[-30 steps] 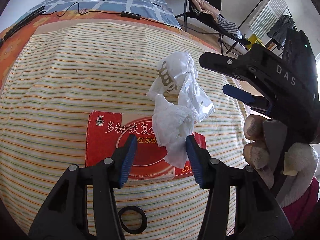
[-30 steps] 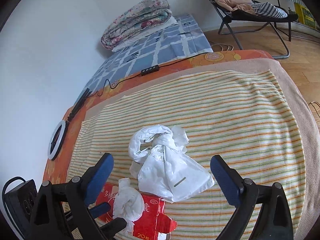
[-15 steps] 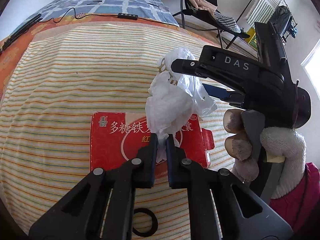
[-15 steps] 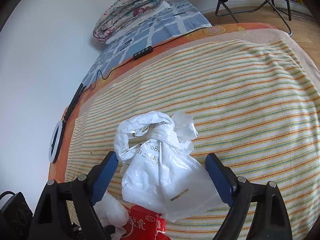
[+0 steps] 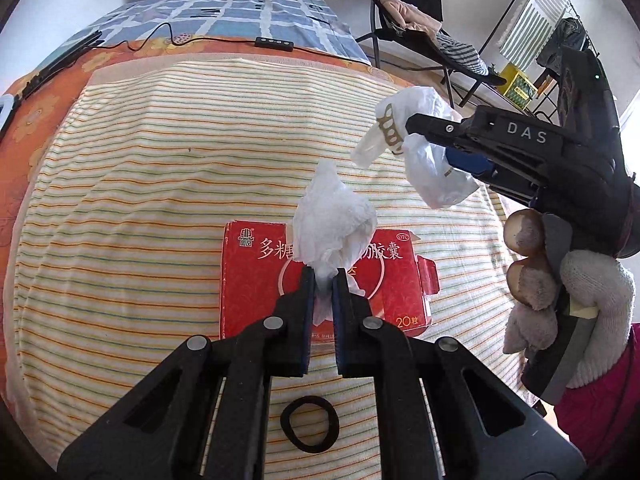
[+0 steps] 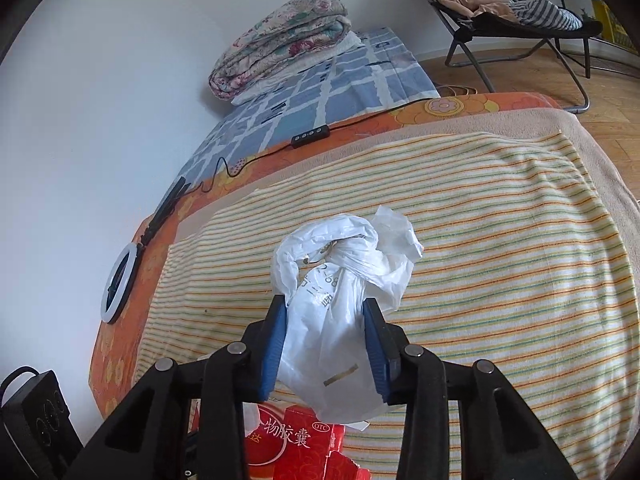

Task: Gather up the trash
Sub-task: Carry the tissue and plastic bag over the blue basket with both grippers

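My left gripper (image 5: pixel 323 280) is shut on a crumpled white tissue (image 5: pixel 334 220) and holds it just above a flat red medicine box (image 5: pixel 256 276) on the striped blanket. My right gripper (image 6: pixel 325 316) is shut on a white plastic bag (image 6: pixel 340 280) and holds it off the bed; it also shows in the left wrist view (image 5: pixel 448 148), up and to the right of the tissue, with the bag (image 5: pixel 424 156) hanging from it. The red box (image 6: pixel 296 440) shows below the bag in the right wrist view.
A black rubber ring (image 5: pixel 310 424) lies on the striped blanket (image 5: pixel 160 160) near me. A cable with a remote (image 5: pixel 274 43), a ring light (image 6: pixel 118 276), folded quilts (image 6: pixel 280 44) and a folding chair (image 6: pixel 516 12) stand farther off. The bed's right edge (image 6: pixel 608 168) drops to wooden floor.
My left gripper closed on the tissue and lifted it off the box. My right gripper closed on the plastic bag and raised it off the blanket.
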`<state>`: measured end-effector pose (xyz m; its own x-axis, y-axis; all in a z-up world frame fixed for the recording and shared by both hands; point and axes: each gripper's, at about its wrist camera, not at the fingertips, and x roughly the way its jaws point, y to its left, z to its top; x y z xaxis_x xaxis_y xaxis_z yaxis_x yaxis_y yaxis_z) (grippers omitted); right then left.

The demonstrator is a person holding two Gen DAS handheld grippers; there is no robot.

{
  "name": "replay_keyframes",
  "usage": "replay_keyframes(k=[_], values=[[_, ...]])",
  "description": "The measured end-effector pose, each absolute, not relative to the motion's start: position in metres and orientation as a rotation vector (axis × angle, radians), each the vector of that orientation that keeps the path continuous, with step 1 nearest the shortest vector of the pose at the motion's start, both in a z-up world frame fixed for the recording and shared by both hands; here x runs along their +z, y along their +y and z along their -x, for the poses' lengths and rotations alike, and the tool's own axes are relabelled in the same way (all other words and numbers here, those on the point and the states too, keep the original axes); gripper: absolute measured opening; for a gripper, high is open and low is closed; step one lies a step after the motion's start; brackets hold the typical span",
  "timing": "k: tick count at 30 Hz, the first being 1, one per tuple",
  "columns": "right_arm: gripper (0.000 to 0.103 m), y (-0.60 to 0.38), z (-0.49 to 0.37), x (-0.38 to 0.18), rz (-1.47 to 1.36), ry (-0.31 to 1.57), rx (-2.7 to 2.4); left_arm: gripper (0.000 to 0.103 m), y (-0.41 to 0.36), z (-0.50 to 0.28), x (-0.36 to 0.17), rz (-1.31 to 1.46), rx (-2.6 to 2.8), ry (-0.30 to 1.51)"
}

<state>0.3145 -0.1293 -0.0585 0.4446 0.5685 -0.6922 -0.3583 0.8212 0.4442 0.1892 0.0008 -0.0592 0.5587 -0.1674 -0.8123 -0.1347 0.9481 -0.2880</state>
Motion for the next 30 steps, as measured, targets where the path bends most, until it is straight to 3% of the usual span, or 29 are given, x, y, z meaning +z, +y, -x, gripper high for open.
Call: replay_keyframes(k=[16,30], values=[[0.038,-0.169,-0.243,0.002,-0.134,0.847,0.59,0.004,0.012,-0.154,-0.03,0.31,-0.011,0.924],[0.038,-0.18,-0.135,0.011,0.001,0.893,0.65,0.004,-0.001,-0.075,0.0,0.254,-0.057,0.886]])
